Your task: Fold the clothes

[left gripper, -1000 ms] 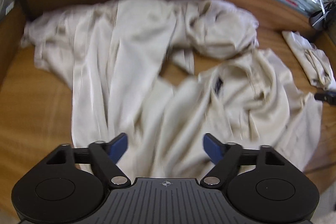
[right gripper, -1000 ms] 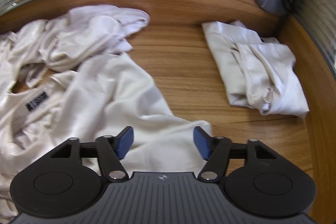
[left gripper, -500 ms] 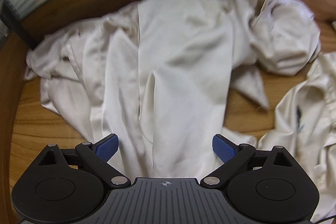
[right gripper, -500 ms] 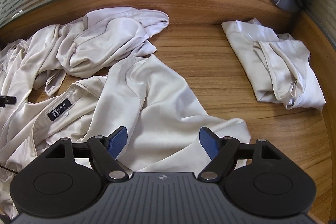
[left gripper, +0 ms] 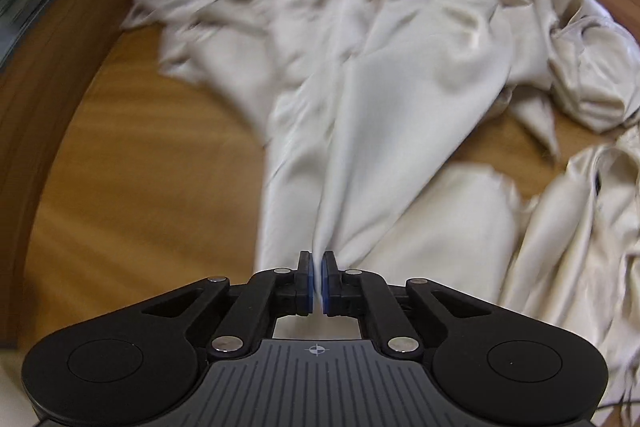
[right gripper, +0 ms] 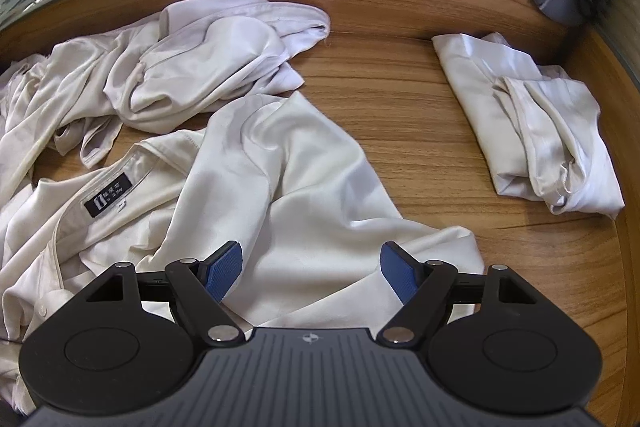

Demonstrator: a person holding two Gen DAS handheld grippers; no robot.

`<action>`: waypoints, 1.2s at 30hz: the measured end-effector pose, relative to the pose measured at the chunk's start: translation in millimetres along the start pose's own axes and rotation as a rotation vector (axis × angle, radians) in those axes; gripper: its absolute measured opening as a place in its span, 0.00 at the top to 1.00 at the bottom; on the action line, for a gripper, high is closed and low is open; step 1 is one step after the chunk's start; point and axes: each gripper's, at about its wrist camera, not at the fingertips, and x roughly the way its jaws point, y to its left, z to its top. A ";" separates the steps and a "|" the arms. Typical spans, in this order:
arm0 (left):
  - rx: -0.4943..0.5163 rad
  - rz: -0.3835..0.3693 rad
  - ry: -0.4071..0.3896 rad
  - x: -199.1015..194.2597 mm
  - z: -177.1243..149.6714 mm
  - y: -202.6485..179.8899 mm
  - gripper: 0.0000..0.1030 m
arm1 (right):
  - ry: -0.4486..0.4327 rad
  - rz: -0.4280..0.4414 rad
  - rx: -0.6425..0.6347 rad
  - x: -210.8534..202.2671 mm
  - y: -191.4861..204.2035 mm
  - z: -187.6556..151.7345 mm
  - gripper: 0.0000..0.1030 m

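Two tongs differ: the left tongs (left gripper: 316,281) are clamped on a thin pinch of the cream garment (left gripper: 384,115) spread on the worktop (left gripper: 132,183); the right tongs (right gripper: 311,269) gape above a shirt (right gripper: 280,187). That slippery fabric may slide free, or drag neighbouring clothes.

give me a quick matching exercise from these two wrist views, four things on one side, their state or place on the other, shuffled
Column one:
1. left gripper
2. right gripper
3. folded garment
4. black neck label

Column two:
A. jaws wide apart above cream cloth, holding nothing
B. lies alone on the wooden table, at the right of the right wrist view
C. jaws shut on a pinch of a cream garment
D. sewn inside the collar of an open, unfolded shirt

Pairs: 1-C, 2-A, 3-B, 4-D
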 end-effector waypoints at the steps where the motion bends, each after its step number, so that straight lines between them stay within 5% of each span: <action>1: -0.008 0.007 0.008 -5.1 -10.1 6.8 0.97 | 0.004 0.005 -0.008 1.6 1.8 -0.1 0.21; 9: -0.021 0.019 0.166 -19.3 -84.6 37.2 0.97 | 0.034 0.044 -0.078 12.4 18.1 0.2 0.21; 12: -0.066 -0.025 0.132 -32.0 -93.1 43.7 0.92 | 0.036 0.056 -0.097 12.8 22.6 2.5 0.21; 14: -0.091 -0.048 0.071 -42.7 -91.4 44.8 0.76 | 0.034 0.059 -0.104 12.5 24.4 4.6 0.21; 16: -0.105 -0.063 0.002 -50.3 -81.0 43.6 0.34 | 0.031 0.060 -0.105 11.6 25.1 7.0 0.21; 17: -0.105 -0.070 -0.029 -51.6 -73.7 42.4 0.29 | 0.028 0.060 -0.105 11.1 25.3 8.2 0.21; 24: -0.065 -0.088 -0.104 -27.2 -6.9 24.8 0.12 | 0.017 0.053 -0.087 6.8 27.7 13.0 0.20; 36: 0.064 -0.051 -0.143 44.8 75.4 1.0 0.10 | 0.018 0.020 -0.015 -0.3 34.2 11.2 0.19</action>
